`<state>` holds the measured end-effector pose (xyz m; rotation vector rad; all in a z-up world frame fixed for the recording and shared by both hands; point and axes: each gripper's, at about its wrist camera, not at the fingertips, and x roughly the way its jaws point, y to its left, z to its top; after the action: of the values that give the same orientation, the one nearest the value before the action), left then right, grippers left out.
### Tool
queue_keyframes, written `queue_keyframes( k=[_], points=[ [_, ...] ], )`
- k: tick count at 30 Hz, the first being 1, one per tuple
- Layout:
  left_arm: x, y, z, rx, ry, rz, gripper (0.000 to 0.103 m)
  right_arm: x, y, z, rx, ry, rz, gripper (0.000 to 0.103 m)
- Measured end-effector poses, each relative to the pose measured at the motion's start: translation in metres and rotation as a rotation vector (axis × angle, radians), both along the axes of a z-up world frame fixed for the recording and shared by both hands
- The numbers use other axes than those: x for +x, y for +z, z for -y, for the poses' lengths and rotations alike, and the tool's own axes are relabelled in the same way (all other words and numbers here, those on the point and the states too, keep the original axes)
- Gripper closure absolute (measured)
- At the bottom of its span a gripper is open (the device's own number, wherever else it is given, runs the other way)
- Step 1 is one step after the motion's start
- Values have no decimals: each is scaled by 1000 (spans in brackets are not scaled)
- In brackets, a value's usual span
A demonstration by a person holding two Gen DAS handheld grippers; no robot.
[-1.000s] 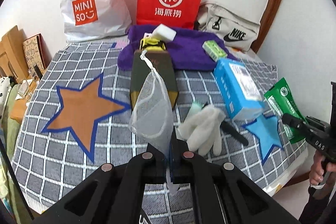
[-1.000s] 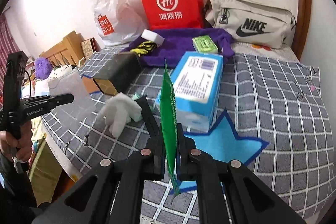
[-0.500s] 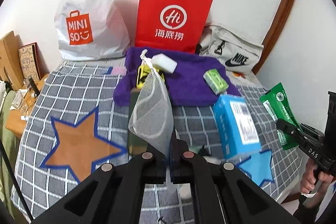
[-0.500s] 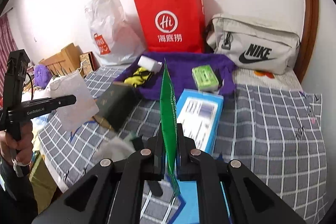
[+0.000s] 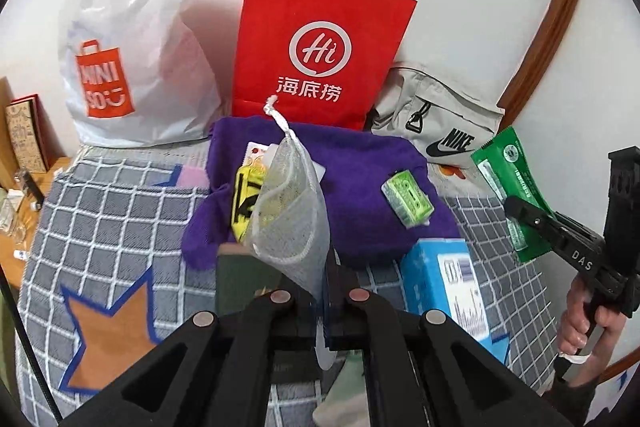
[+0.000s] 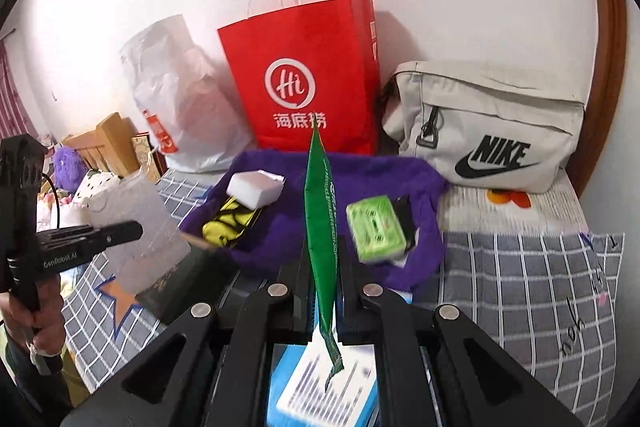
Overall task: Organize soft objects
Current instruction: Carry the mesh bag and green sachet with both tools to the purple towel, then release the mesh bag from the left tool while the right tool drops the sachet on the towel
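My left gripper [image 5: 322, 291] is shut on the lower edge of a white mesh drawstring pouch [image 5: 292, 211], which stands up above a purple towel [image 5: 360, 187]. In the right wrist view, my right gripper [image 6: 324, 267] is shut on a flat green packet [image 6: 320, 203] held edge-on over the same towel [image 6: 272, 239]. Each view shows the other tool too: the right gripper [image 5: 532, 217] with its green packet [image 5: 516, 187] at the right, and the left gripper [image 6: 120, 231] with the pouch [image 6: 140, 227] at the left. A person's hand grips each handle.
A red paper bag [image 5: 320, 43], a white plastic bag [image 5: 132, 39] and a grey Nike bag [image 5: 436, 119] stand against the wall. On the towel lie a green cassette box [image 5: 408, 201], a white block [image 6: 256, 187] and a yellow-black item [image 5: 244, 203]. A blue box [image 5: 444, 287] and dark box [image 5: 240, 279] lie nearer.
Both grippers have travelled forward over the bed toward the bags at the wall and risen a little, each still carrying its item. The white glove has slipped under the left gripper.
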<state>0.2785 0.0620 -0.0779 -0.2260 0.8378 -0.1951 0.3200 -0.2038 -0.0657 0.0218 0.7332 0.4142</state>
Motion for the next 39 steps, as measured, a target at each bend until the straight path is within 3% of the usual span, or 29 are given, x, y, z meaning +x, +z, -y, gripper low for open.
queue_keyframes(
  k=[22, 32, 39],
  points=[
    [125, -31, 41, -88, -124, -95, 100, 127, -60, 13, -116, -58, -116, 96],
    [153, -59, 50, 22, -103, -156, 100, 150, -96, 16, -100, -63, -210, 96],
    [164, -73, 47, 22, -92, -201, 100, 158, -111, 13, -99, -50, -255, 95]
  ],
)
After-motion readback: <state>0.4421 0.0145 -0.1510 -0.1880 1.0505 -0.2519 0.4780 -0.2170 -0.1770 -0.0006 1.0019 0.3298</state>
